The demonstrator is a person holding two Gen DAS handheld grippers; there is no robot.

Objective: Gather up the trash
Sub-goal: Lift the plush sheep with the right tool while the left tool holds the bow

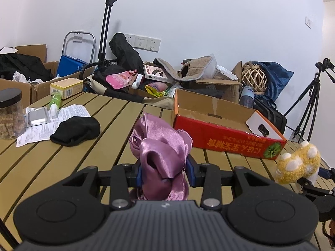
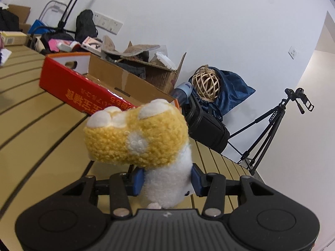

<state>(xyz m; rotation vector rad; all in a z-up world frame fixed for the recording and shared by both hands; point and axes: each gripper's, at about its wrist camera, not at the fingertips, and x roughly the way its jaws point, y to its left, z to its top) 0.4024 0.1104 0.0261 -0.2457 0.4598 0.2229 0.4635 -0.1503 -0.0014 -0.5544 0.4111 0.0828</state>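
Note:
My left gripper (image 1: 164,172) is shut on a crumpled purple satin cloth (image 1: 161,146) and holds it above the slatted table (image 1: 108,125). My right gripper (image 2: 167,179) is shut on the white part of a yellow and white plush paw (image 2: 138,136) and holds it above the table's right end; the paw also shows in the left wrist view (image 1: 298,162). An open red cardboard box (image 1: 226,127) lies on the table just beyond both grippers; it also shows in the right wrist view (image 2: 88,87).
On the table's left are a black cloth (image 1: 76,130), a printed paper sheet (image 1: 52,121), a blister pack (image 1: 37,116), a green tube (image 1: 54,101), a yellow carton (image 1: 67,87) and a jar (image 1: 10,115). Cluttered boxes and bags (image 1: 146,77) stand behind. A tripod (image 2: 270,125) stands right.

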